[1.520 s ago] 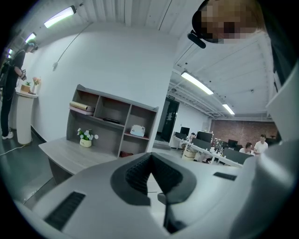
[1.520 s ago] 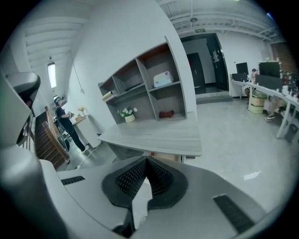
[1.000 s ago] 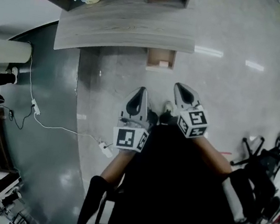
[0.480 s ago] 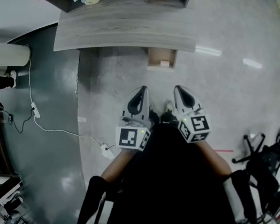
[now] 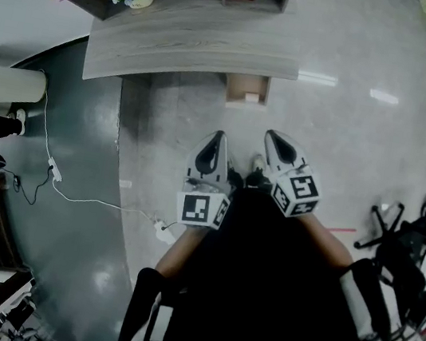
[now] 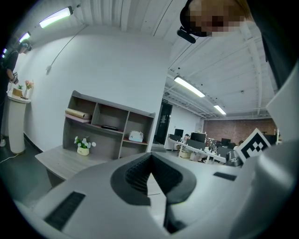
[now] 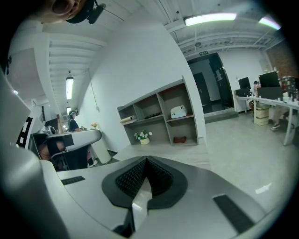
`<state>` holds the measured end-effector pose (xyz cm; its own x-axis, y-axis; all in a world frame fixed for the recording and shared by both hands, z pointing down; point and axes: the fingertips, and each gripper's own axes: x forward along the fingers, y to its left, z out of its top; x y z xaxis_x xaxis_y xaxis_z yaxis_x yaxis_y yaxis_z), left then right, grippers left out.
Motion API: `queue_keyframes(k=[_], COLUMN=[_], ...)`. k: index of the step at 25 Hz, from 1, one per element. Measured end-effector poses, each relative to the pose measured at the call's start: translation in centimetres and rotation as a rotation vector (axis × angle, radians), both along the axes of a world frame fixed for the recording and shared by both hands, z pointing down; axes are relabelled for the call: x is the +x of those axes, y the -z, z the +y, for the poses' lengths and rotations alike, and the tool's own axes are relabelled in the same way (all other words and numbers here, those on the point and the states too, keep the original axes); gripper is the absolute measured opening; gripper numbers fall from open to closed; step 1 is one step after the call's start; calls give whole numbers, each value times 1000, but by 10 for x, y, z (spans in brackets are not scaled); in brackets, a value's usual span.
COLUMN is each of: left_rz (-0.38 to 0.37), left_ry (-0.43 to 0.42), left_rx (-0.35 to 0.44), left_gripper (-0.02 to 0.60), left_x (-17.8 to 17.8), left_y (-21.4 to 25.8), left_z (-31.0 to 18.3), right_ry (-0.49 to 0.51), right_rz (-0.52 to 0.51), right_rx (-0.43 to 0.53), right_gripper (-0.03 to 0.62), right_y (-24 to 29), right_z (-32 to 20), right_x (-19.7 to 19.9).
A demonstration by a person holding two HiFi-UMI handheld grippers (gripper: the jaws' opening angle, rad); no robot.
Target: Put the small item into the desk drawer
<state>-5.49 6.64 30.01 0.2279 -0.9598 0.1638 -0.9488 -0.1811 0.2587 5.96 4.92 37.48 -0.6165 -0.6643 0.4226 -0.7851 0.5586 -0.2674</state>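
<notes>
Head view: drawer (image 5: 245,87) at twelve o'clock open, small item (image 5: 249,96) seemingly inside; left gripper (image 5: 218,138) and right gripper (image 5: 279,139) clenched, empty.

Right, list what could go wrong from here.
The white cable with its power strip lies on the floor close to the left side of the person; a step that way could snag it. The small wooden drawer stands open under the edge of the grey wooden desk and could be bumped on approach.
</notes>
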Motion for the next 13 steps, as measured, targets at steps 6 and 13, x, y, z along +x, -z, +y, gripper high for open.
queue_keyframes(k=[6,13], left_rz=[2,-34], left_ry=[-8,-38], left_rx=[-3,-22], left_gripper=[-2,-2], left_x=[1,0], left_y=[-1,-10], left_z=[0,0], right_ry=[-8,-23], right_rz=[2,-1], right_rx=[-5,-17], right_gripper=[-2,-2], right_y=[-1,-2], right_z=[0,-5], right_x=[1,1])
